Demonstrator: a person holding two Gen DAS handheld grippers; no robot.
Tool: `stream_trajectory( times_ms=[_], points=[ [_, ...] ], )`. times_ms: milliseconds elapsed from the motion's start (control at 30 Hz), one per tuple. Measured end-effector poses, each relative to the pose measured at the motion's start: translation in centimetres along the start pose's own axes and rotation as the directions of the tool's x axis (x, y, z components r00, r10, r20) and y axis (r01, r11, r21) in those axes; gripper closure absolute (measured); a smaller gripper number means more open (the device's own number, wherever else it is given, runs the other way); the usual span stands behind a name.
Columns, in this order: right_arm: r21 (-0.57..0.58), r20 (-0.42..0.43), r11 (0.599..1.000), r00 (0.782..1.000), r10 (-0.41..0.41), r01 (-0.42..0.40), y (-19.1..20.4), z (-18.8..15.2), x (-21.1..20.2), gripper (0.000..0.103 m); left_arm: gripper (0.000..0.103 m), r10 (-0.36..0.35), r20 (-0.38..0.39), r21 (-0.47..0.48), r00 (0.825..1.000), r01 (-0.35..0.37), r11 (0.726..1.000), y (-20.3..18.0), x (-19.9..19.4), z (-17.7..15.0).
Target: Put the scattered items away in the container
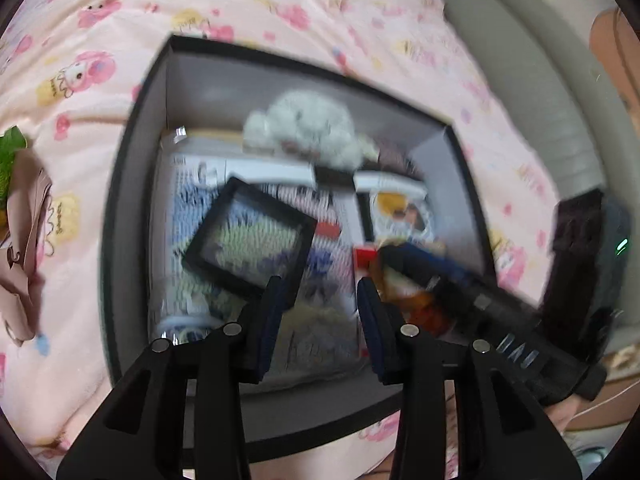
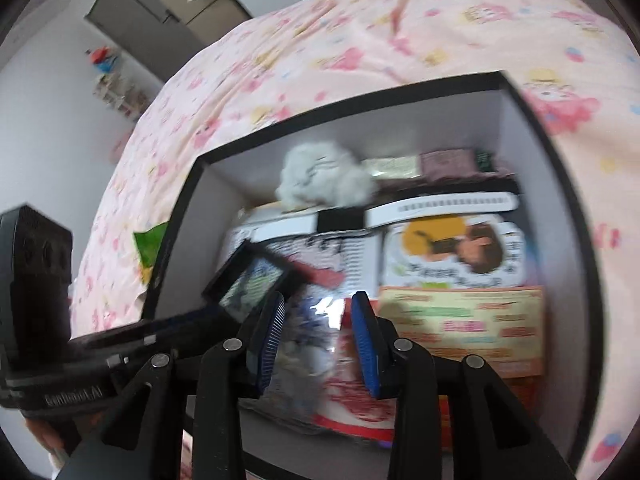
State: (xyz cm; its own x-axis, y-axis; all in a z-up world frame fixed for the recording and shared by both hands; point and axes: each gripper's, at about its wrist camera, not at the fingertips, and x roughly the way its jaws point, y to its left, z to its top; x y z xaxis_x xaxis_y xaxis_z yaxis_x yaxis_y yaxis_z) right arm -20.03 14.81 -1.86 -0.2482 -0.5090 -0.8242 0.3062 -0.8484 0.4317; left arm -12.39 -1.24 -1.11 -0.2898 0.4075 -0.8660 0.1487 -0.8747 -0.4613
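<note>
A black box with grey inner walls (image 1: 136,128) (image 2: 532,120) sits on the pink bedspread and holds several items: a white fluffy plush (image 1: 308,128) (image 2: 324,176), printed packets and booklets (image 2: 460,256), a white strip (image 2: 444,204) and a tilted black-framed square (image 1: 252,236) (image 2: 248,280). My left gripper (image 1: 320,316) is open and empty above the box's near side, its left finger beside the square's corner. My right gripper (image 2: 320,340) is open and empty over the box's packets; it also shows in the left wrist view (image 1: 472,292).
A green item (image 1: 10,160) (image 2: 152,248) and a beige pouch (image 1: 24,248) lie on the bedspread left of the box. A grey padded edge (image 1: 540,80) runs at the right. Cabinets and a shelf (image 2: 160,12) stand beyond the bed.
</note>
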Motion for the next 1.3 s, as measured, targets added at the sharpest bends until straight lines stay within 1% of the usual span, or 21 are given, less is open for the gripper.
stream_trajectory(
  times_ms=[67,100,167,200,267,367,433,500,600,700,767,800,833,933,967,1033,1100,1167,1233,1267,1300],
  points=[
    [0.006,0.014,1.0,1.0,-0.026,0.026,-0.5,0.1,-0.3,0.072,0.065,0.027,-0.026,-0.01,0.999,-0.027,1.0,-0.2,0.2,-0.1],
    [0.011,0.014,1.0,1.0,-0.024,0.024,-0.7,0.2,-0.3,0.072,0.065,0.039,-0.036,-0.016,0.999,-0.04,0.999,-0.3,0.1,0.0],
    [0.022,0.008,1.0,1.0,0.001,-0.001,-0.7,0.9,-0.1,0.072,0.065,0.098,-0.061,-0.013,0.993,-0.099,0.995,-0.6,0.4,0.3],
    [0.023,0.004,1.0,1.0,0.011,-0.011,-0.6,1.0,0.1,0.072,0.065,0.105,-0.068,-0.013,0.992,-0.106,0.994,-0.6,0.6,0.4],
    [0.014,0.001,1.0,1.0,0.009,-0.009,-0.4,1.0,0.1,0.072,0.065,0.069,-0.087,-0.04,0.994,-0.073,0.997,-0.3,1.1,0.8],
    [0.001,-0.006,1.0,1.0,-0.009,0.009,-0.4,0.7,0.1,0.072,0.065,0.02,-0.091,-0.065,0.996,-0.026,0.998,0.0,2.1,1.7],
    [0.013,-0.003,1.0,1.0,-0.021,0.021,-0.5,0.7,0.2,0.072,0.065,0.003,-0.087,-0.102,0.996,-0.012,0.995,0.5,2.8,2.6],
    [0.046,0.033,0.998,0.999,-0.041,0.04,-1.1,0.8,-0.3,0.072,0.064,0.0,-0.074,-0.118,0.997,-0.009,0.993,0.3,2.5,3.0],
    [0.043,0.094,0.993,0.989,-0.112,0.109,-1.4,1.1,-1.5,0.072,0.064,-0.012,-0.017,-0.073,1.0,0.01,0.997,-1.3,1.1,3.4],
    [0.033,0.112,0.99,0.984,-0.14,0.137,-1.5,1.5,-1.8,0.072,0.064,-0.053,0.008,-0.038,0.999,0.053,0.998,-2.3,1.2,4.5],
    [0.036,0.101,0.991,0.986,-0.129,0.126,-1.7,1.7,-1.4,0.072,0.065,-0.102,0.007,-0.042,0.995,0.103,0.994,-2.4,2.2,5.6],
    [0.037,0.093,0.992,0.988,-0.126,0.123,-1.7,1.7,-1.2,0.072,0.067,-0.143,-0.007,-0.053,0.99,0.143,0.988,-2.3,2.9,6.2],
    [0.043,0.091,0.99,0.986,-0.14,0.137,-1.9,1.7,-1.1,0.072,0.067,-0.17,-0.018,-0.069,0.985,0.168,0.983,-1.8,3.2,5.5],
    [0.049,0.094,0.989,0.985,-0.142,0.138,-2.5,1.8,-1.1,0.072,0.067,-0.201,-0.032,-0.106,0.979,0.197,0.975,-1.4,4.3,5.8],
    [0.05,0.094,0.988,0.985,-0.147,0.143,-2.6,1.8,-1.1,0.072,0.066,-0.195,-0.034,-0.11,0.98,0.19,0.976,-1.2,5.0,6.0],
    [0.048,0.095,0.987,0.983,-0.159,0.155,-2.6,1.9,-1.0,0.072,0.067,-0.131,-0.025,-0.117,0.991,0.127,0.985,-1.3,5.0,5.7],
    [0.046,0.081,0.989,0.986,-0.143,0.14,-2.6,1.9,-0.7,0.072,0.067,-0.091,-0.011,-0.136,0.996,0.088,0.987,-1.2,4.9,5.9],
    [0.043,0.071,0.99,0.988,-0.134,0.131,-2.4,1.8,-0.4,0.072,0.067,0.003,0.016,-0.155,1.0,0.0,0.988,-0.8,4.5,6.0],
    [0.033,0.066,0.99,0.988,-0.137,0.135,-2.2,1.7,-0.2,0.072,0.066,0.086,0.033,-0.185,0.996,-0.078,0.98,-0.1,4.2,6.1],
    [0.034,0.065,0.99,0.988,-0.137,0.135,-2.2,1.7,-0.2,0.072,0.066,0.097,0.031,-0.2,0.995,-0.089,0.976,0.4,4.3,6.2],
    [0.036,0.064,0.99,0.989,-0.135,0.133,-2.2,1.7,-0.2,0.072,0.066,0.075,0.021,-0.217,0.997,-0.069,0.974,1.0,4.4,6.2]
  ],
)
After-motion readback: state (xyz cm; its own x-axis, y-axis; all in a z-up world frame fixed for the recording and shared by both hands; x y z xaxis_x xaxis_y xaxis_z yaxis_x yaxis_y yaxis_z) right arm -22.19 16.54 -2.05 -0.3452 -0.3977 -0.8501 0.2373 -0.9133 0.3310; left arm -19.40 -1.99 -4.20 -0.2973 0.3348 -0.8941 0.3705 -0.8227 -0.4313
